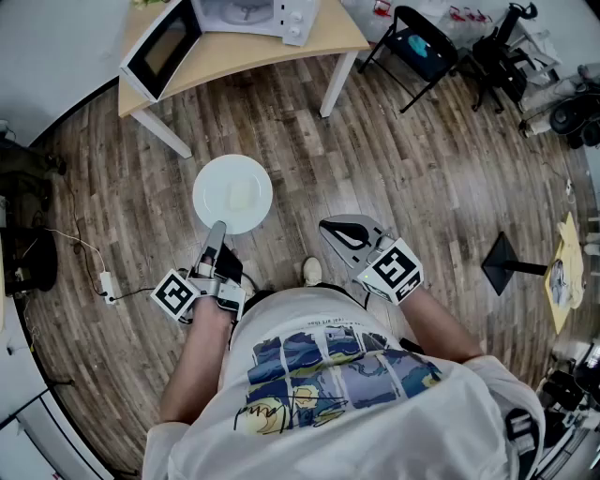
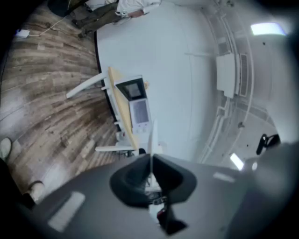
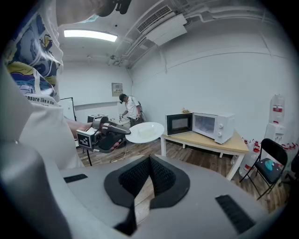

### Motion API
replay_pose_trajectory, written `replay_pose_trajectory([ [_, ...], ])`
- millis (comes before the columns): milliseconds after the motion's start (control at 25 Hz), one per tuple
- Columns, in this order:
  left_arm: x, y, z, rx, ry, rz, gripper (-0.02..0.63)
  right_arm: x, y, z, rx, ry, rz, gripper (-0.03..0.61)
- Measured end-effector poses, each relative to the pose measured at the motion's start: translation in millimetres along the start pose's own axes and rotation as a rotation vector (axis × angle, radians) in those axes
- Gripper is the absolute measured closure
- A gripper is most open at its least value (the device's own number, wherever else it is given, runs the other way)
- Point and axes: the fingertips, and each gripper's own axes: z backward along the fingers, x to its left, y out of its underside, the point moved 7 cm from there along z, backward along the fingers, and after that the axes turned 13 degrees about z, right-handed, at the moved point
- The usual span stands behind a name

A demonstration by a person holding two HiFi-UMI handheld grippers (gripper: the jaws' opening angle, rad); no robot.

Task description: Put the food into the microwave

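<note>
Print on the shirt (image 3: 37,99) is cut off and not reliably readable; any microwave (image 1: 246,13) lettering is too small to read. The left gripper (image 1: 217,230), held level, pinches the rim of the plate (image 1: 211,192) bearing the food (image 1: 240,196), well apart from the microwave, whose door stands open. The right gripper (image 1: 330,226), tipped downward, has its jaws together on nothing.

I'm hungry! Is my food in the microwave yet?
Not yet. Done: the microwave door stands open. In hand: the left gripper is shut on the rim of the white plate carrying the pale food, away from the table. Left: carry it over, slide it inside, close the door.
</note>
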Motion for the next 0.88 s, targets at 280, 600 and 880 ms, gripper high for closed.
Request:
replay_pose_trajectory([
  [280, -0.2, 48.2, -42.1, -0.029, 0.014, 0.002, 0.594, -45.3, 32.3, 47.2, -0.013, -0.003, -0.013, 0.572],
  [600, -1.4, 58.6, -86.7, -0.032, -0.010, 0.001, 0.594, -92.0, 53.2, 51.0, -0.042, 0.013, -0.083, 0.572],
  [880, 2.9, -0.4, -159.8, -0.012, -0.008, 0.010, 0.594, -154.8, 40.1, 3.7, -0.018, 0.055, -0.084, 0.529],
])
